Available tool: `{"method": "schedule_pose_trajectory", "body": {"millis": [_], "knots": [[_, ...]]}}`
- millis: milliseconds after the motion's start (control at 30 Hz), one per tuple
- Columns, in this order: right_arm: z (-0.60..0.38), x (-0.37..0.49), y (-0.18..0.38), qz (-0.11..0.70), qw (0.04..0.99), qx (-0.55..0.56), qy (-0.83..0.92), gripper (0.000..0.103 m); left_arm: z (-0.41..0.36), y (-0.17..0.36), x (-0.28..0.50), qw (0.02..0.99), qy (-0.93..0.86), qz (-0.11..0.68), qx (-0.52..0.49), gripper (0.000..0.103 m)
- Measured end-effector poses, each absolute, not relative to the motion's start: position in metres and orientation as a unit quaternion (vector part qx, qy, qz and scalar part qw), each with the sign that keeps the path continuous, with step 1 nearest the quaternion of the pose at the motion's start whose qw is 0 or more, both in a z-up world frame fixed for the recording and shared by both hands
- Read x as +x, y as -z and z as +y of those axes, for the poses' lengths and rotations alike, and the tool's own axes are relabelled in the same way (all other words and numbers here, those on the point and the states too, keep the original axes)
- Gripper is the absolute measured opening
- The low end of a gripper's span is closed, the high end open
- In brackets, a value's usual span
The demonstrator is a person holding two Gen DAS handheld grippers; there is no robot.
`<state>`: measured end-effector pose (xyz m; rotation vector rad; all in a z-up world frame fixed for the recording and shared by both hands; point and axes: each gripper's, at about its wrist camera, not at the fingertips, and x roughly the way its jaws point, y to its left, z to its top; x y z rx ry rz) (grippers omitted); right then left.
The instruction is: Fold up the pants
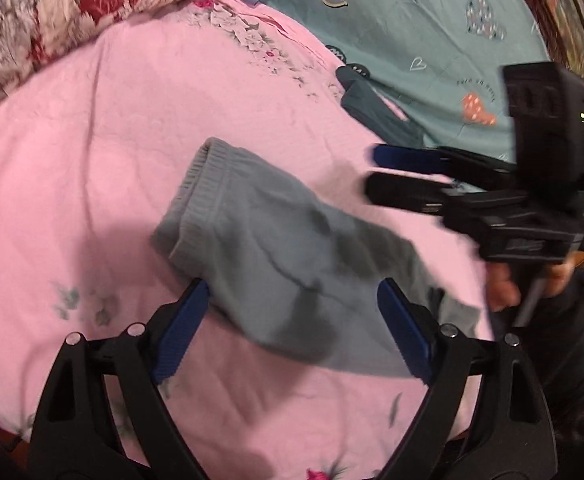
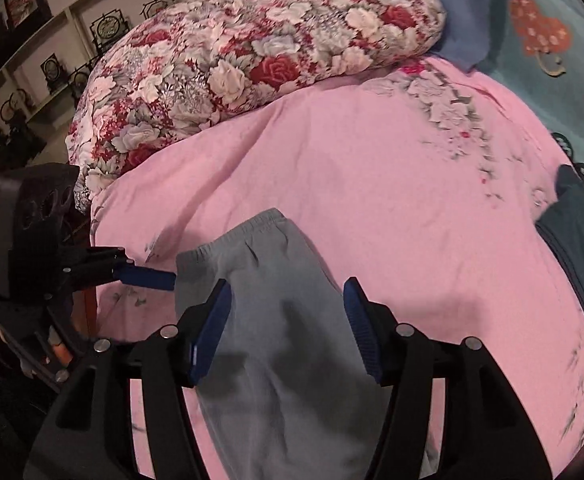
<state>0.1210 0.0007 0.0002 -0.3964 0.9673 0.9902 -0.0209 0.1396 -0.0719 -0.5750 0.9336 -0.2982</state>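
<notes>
Grey sweatpants [image 1: 280, 248] lie folded lengthwise on the pink bedsheet [image 1: 112, 140], waistband toward the far end. They also show in the right wrist view [image 2: 276, 320]. My left gripper [image 1: 292, 316] is open, its blue pads on either side of the pants, above the cloth. My right gripper [image 2: 288, 320] is open over the pants too, holding nothing. In the left wrist view the right gripper [image 1: 371, 174] hovers at the right, beyond the pants. In the right wrist view the left gripper [image 2: 148, 278] sits at the left by the waistband.
A floral quilt [image 2: 252, 52] is bunched at the back left. A dark folded garment [image 2: 579, 248] lies at the right, also seen in the left wrist view [image 1: 375, 112]. A teal sheet with hearts [image 1: 431, 28] lies beyond it. Shelves [image 2: 52, 40] stand behind the bed.
</notes>
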Motion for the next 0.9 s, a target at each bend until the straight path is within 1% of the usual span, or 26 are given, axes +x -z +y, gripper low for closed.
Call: {"method": "schedule_pose_trajectory", "body": {"millis": [67, 167, 300, 433, 500, 533, 567, 600, 633, 667, 700, 767, 900], "knots": [[0.02, 0.133, 0.01, 0.451, 0.739, -0.194, -0.462, 0.06, 0.141, 0.077, -0.015, 0.838, 0.138, 0.448, -0.279, 0.088], [0.043, 0.147, 0.025, 0.463, 0.721, -0.203, -0.474, 0.06, 0.148, 0.093, -0.013, 0.812, 0.12, 0.482, -0.307, 0.086], [0.065, 0.155, 0.044, 0.479, 0.688, -0.222, -0.498, 0.06, 0.158, 0.094, -0.023, 0.816, 0.102, 0.471, -0.319, 0.087], [0.078, 0.159, 0.069, 0.51, 0.661, -0.233, -0.499, 0.059, 0.16, 0.099, -0.013, 0.826, 0.095, 0.454, -0.322, 0.087], [0.077, 0.158, 0.072, 0.52, 0.649, -0.221, -0.51, 0.034, 0.16, 0.101, -0.009, 0.829, 0.092, 0.447, -0.323, 0.087], [0.076, 0.157, 0.069, 0.516, 0.65, -0.218, -0.513, 0.028, 0.16, 0.1, -0.007, 0.832, 0.092, 0.443, -0.323, 0.086], [0.073, 0.157, 0.066, 0.512, 0.655, -0.214, -0.513, 0.02, 0.161, 0.1, -0.007, 0.833, 0.091, 0.44, -0.323, 0.085], [0.07, 0.157, 0.061, 0.506, 0.662, -0.211, -0.512, 0.015, 0.161, 0.099, -0.007, 0.835, 0.09, 0.438, -0.32, 0.079], [0.065, 0.156, 0.056, 0.498, 0.669, -0.208, -0.511, 0.015, 0.158, 0.099, -0.006, 0.837, 0.09, 0.44, -0.311, 0.072], [0.06, 0.155, 0.051, 0.488, 0.677, -0.202, -0.513, 0.014, 0.159, 0.1, -0.006, 0.835, 0.095, 0.445, -0.31, 0.059], [0.054, 0.153, 0.045, 0.48, 0.683, -0.196, -0.515, 0.013, 0.158, 0.101, -0.008, 0.831, 0.101, 0.448, -0.314, 0.053], [0.041, 0.147, 0.033, 0.462, 0.696, -0.187, -0.516, 0.012, 0.156, 0.098, -0.011, 0.835, 0.102, 0.444, -0.309, 0.053], [0.006, 0.129, 0.004, 0.42, 0.726, -0.163, -0.52, 0.011, 0.141, 0.073, -0.019, 0.854, 0.116, 0.42, -0.284, 0.053]]}}
